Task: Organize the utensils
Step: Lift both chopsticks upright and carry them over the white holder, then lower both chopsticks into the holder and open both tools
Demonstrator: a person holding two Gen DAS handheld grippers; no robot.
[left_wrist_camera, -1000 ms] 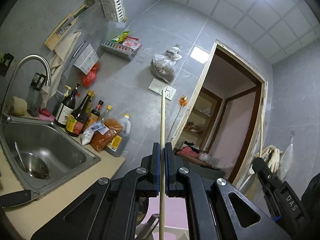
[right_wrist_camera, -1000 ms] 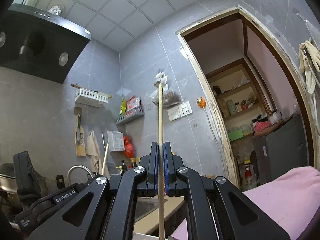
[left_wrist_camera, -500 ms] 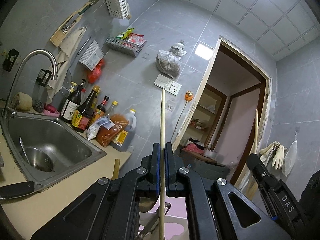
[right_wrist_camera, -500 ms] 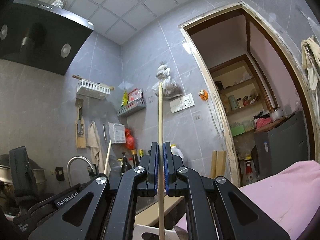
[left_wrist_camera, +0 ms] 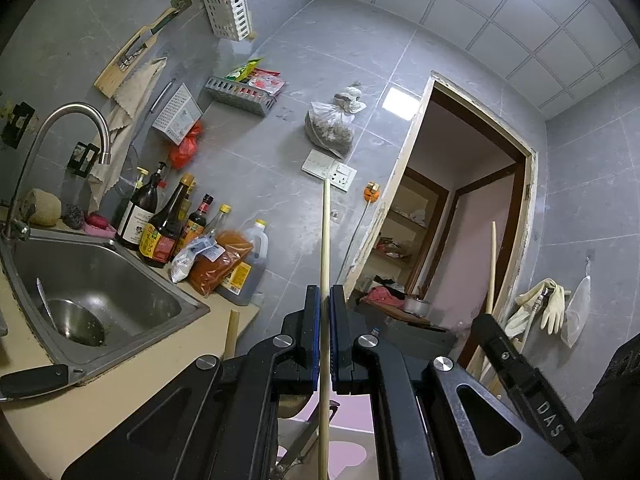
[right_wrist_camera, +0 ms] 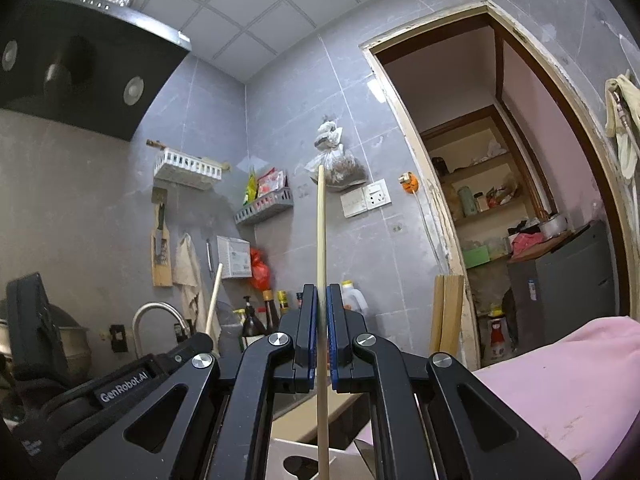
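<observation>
Left wrist view: left gripper (left_wrist_camera: 325,300) fingers pinch chopstick (left_wrist_camera: 325,248) upright, right gripper (right_wrist_camera: 322,300) likewise w/ 2nd chopstick (right_wrist_camera: 321,232); mid-carry, next needs lowering into holder.

Two pale wooden chopsticks, one clamped upright in each black gripper: left chopstick (left_wrist_camera: 325,240), right chopstick (right_wrist_camera: 321,240). Ahead-left of the left gripper (left_wrist_camera: 325,312), six bottles by one steel sink (left_wrist_camera: 120,304).
</observation>
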